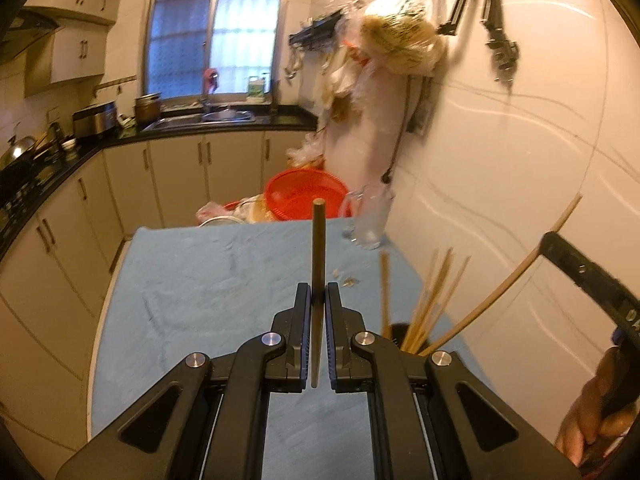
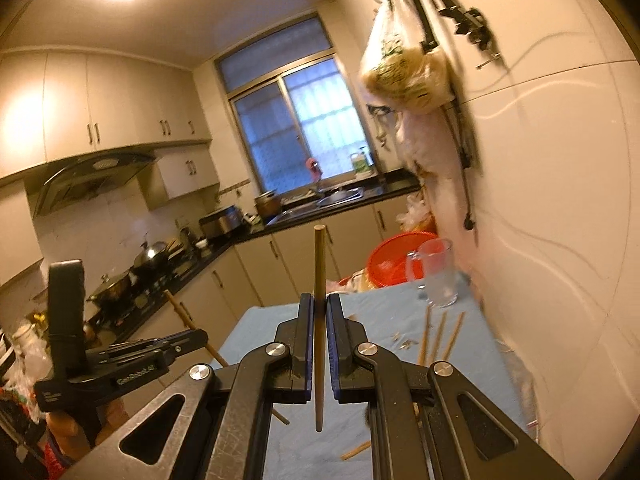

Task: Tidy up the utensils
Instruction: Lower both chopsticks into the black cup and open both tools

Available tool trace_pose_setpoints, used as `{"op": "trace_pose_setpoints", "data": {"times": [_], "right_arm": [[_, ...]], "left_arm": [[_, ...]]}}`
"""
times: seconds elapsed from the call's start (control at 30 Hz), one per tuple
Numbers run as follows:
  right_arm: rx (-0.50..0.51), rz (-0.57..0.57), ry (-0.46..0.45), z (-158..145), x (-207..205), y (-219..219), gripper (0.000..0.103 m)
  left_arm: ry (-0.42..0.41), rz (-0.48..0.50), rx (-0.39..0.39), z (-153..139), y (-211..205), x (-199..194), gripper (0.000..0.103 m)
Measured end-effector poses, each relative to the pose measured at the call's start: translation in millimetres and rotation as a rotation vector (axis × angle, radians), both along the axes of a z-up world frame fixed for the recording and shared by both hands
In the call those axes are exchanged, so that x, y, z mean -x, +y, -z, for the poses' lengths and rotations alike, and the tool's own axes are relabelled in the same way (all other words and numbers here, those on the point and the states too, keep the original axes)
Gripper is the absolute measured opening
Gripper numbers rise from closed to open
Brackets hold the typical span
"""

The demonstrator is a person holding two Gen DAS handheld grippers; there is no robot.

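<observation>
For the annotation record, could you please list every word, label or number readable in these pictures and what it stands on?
"GenRobot.AI": white lettering on the black left gripper.
Green print on the hanging clear plastic bag: too blurred to read.
Label on the green bottle by the window: too small to read.

The right gripper [image 2: 319, 300] is clamped on a wooden chopstick [image 2: 319, 280], which stands nearly upright between the pads, its blunt top above the fingertips and its thin end hanging below. Off to the left, the left gripper [image 2: 188, 340] grips another chopstick [image 2: 180, 314] that slants across its tip. Below lies a table under a blue cloth [image 2: 380, 312]. More chopsticks [image 2: 440, 336] rise together near the right edge, and one lies flat [image 2: 356, 450] close by. A clear glass mug [image 2: 438, 272] stands at the far corner, with a red basket [image 2: 390, 258] behind it. A plastic bag [image 2: 404, 68] hangs on the wall.
</observation>
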State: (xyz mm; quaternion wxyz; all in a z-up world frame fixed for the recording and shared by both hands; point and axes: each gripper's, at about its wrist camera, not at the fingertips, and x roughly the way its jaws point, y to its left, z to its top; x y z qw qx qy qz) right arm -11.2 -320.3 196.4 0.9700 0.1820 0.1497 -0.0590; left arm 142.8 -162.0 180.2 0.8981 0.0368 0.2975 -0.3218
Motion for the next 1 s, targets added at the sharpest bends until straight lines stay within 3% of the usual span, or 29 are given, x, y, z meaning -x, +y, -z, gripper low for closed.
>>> {"op": "trace_pose_setpoints", "data": {"times": [0.2, 0.4, 0.7, 1.0], "right_arm": [[0.001, 0.056, -0.004, -2.6, 6.8, -25.9, 0.007], [-0.002, 0.101, 0.031, 9.7, 7.0, -50.5, 0.007], [-0.026, 0.110, 0.116, 44.9, -13.9, -68.9, 0.007], [-0.035, 0.098, 0.210, 81.1, -41.3, -71.7, 0.007]], "left_arm": [[-0.012, 0.067, 0.032, -19.1, -32.8, 4.3, 0.006], [0.010, 0.121, 0.053, -20.0, -65.0, 4.0, 0.006], [0.072, 0.150, 0.012, 12.9, -99.3, -8.6, 0.006], [0.134, 0.143, -0.018, 47.2, -100.5, -22.2, 0.006]]}}
